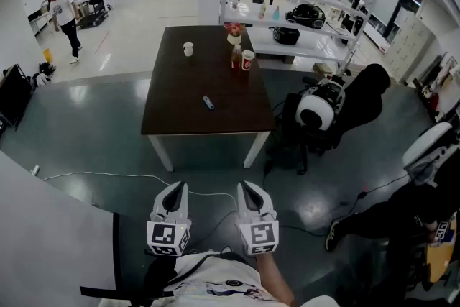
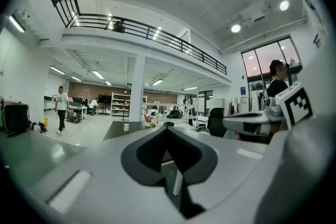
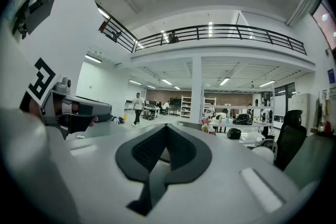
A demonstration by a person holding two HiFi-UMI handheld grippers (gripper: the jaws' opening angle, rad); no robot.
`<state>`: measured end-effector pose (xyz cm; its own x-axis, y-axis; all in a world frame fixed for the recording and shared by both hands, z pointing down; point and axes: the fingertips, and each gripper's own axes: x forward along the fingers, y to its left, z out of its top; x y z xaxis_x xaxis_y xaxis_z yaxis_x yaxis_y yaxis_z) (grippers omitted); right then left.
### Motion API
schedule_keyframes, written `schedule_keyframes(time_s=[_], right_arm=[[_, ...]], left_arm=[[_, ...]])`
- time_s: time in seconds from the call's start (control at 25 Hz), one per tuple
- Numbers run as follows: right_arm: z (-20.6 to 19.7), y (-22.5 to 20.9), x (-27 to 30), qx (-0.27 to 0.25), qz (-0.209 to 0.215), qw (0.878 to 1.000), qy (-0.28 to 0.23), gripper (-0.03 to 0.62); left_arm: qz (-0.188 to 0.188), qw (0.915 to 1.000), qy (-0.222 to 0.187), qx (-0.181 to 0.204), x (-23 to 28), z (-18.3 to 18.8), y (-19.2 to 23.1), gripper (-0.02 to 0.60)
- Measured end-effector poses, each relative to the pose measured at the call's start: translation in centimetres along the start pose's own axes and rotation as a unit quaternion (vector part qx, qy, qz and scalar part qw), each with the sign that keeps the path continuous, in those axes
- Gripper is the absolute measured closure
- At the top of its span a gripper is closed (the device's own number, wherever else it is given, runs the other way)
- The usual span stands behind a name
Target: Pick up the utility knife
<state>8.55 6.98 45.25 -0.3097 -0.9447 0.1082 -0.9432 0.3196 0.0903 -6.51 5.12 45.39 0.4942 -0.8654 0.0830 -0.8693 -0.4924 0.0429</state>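
Nearest you: both claws at your chest, side by side, pointing about level toward the table. Left gripper (image 1: 175, 192): jaws closed tip to tip, holding nothing. Right gripper (image 1: 250, 190): same, pads together, empty.

Markings: black-and-white square markers on each cube, patterns only. Red cup (image 1: 248, 60) at the table's right side carries white print, too small to read. Any label on the knife is too small to read as well.

Utility knife (image 1: 208, 103) lies flat on the dark table (image 1: 172, 118), about mid-width, in the near half. It sits alone, well apart from the red cup, the bottle (image 1: 236, 56) and the white cup (image 1: 188, 49) further back. It's well ahead of both claws, roughly on the line running out between them, with floor and the table's near edge in between; neither claw touches it.

Long axis runs diagonal: far end toward your left, near end toward your right. Can't tell which end holds the blade
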Motion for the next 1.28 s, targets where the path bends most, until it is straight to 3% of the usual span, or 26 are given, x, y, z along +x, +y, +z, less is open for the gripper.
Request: schedule_keyframes(time_s=[0.84, 1.28], right_arm=[[-1.3, -2.9, -1.0, 0.018, 0.029, 0.999, -0.004, 0.592], [-0.5, -2.9, -0.6, 0.026, 0.072, 0.997, -0.007, 0.592]], left_arm=[[0.012, 0.9996, 0.019, -0.014, 2.7, -1.4, -3.4, 0.584], [0.019, 0.9993, 0.030, -0.013, 2.9, -1.4, -4.7, 0.584]])
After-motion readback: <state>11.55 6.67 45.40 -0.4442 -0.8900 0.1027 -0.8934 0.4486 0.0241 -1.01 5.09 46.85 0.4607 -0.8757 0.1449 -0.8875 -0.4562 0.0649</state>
